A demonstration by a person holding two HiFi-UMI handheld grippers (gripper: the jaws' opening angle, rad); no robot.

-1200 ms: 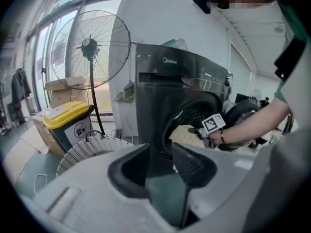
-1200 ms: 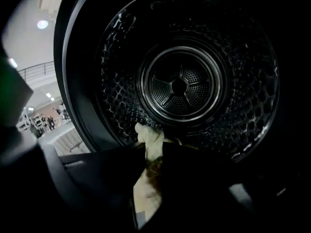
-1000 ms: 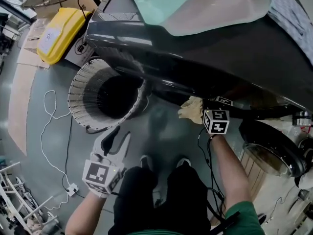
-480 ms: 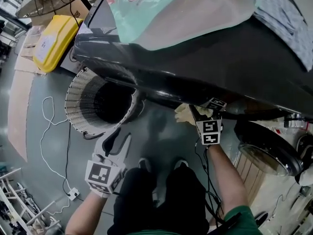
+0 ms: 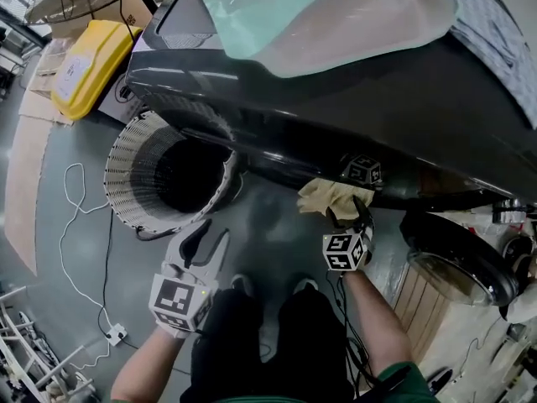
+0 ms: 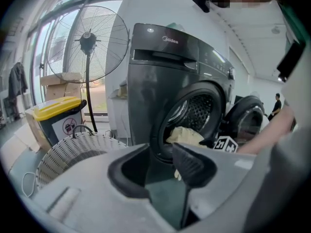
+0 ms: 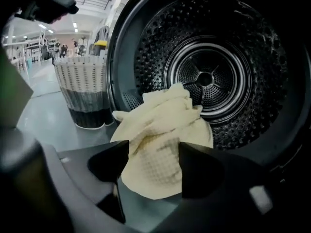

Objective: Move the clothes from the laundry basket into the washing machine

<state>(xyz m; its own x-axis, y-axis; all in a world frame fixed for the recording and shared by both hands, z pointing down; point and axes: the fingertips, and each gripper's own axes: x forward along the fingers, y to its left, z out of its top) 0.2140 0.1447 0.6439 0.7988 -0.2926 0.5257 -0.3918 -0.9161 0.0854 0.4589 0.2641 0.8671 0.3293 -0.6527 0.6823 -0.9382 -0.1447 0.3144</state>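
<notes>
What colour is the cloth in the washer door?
The cloth is pale yellow; right gripper view shows it best.

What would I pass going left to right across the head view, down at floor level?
In order: yellow bin → laundry basket → pale yellow cloth → open washer door.

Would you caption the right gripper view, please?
Right claw, just opened, cream cloth between its jaws at the washing machine mouth.

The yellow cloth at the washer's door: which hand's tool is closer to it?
Right. The right tool sits at the yellow cloth, which lies between its jaws, just opened. The left tool hangs back beside the laundry basket, well apart from it.
</notes>
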